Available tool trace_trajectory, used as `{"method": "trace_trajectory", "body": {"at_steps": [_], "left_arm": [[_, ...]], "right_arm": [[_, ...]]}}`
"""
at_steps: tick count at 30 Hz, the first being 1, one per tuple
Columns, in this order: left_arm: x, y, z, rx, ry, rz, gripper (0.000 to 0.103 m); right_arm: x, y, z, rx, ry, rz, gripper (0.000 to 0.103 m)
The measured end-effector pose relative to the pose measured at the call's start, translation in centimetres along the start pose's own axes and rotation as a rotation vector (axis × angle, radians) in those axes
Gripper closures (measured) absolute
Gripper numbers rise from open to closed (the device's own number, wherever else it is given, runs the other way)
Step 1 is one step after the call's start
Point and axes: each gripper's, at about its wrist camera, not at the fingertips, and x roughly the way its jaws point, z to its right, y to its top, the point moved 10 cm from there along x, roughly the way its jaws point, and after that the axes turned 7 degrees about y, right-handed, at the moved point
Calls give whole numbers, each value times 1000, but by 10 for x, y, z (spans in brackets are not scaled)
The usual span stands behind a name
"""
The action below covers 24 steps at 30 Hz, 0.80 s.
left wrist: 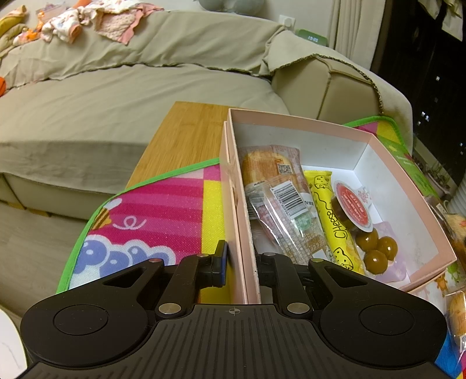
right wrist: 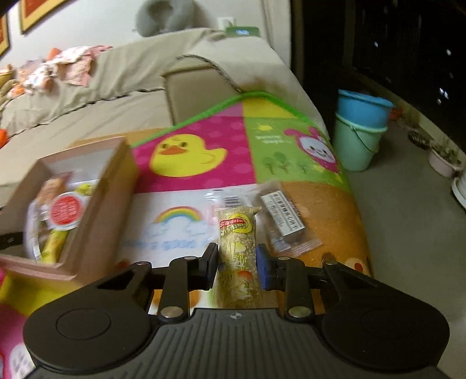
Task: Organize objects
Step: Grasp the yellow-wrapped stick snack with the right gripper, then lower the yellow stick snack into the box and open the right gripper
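A pink cardboard box (left wrist: 407, 186) stands on a colourful play mat (left wrist: 163, 210). It holds wrapped snacks: a bread pack (left wrist: 268, 166), a yellow cheese stick (left wrist: 329, 215), a red-lidded jelly cup (left wrist: 354, 204) and brown balls (left wrist: 375, 250). My left gripper (left wrist: 241, 262) is shut on the box's left wall (left wrist: 237, 204), one finger outside and one inside. My right gripper (right wrist: 237, 268) is shut on a yellow-green snack roll (right wrist: 237, 242), held over the mat. The box (right wrist: 87, 210) lies to its left. A brown wrapped snack (right wrist: 284, 218) lies on the mat just right of the roll.
A beige covered sofa (left wrist: 116, 96) with clothes (left wrist: 96, 20) stands behind the wooden table (left wrist: 186, 131). Stacked blue and green buckets (right wrist: 359, 128) and plant pots (right wrist: 442, 157) stand on the floor to the right. More wrapped snacks (left wrist: 457, 315) lie right of the box.
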Motion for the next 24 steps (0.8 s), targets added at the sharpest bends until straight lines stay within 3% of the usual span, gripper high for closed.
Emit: {"method": "trace_trajectory", "body": {"at_steps": [9,14,24], "left_arm": [[0,0,0,0,-1,0,88],[0,0,0,0,-1,0,88],[-1,0,0,1,-4,-1,88]], "right_arm": [[-76,0,-52,-39,129,56,75],[-104,20,-94,-98,210,114,75],[-94,86,-176,-123,360,202,75]]}}
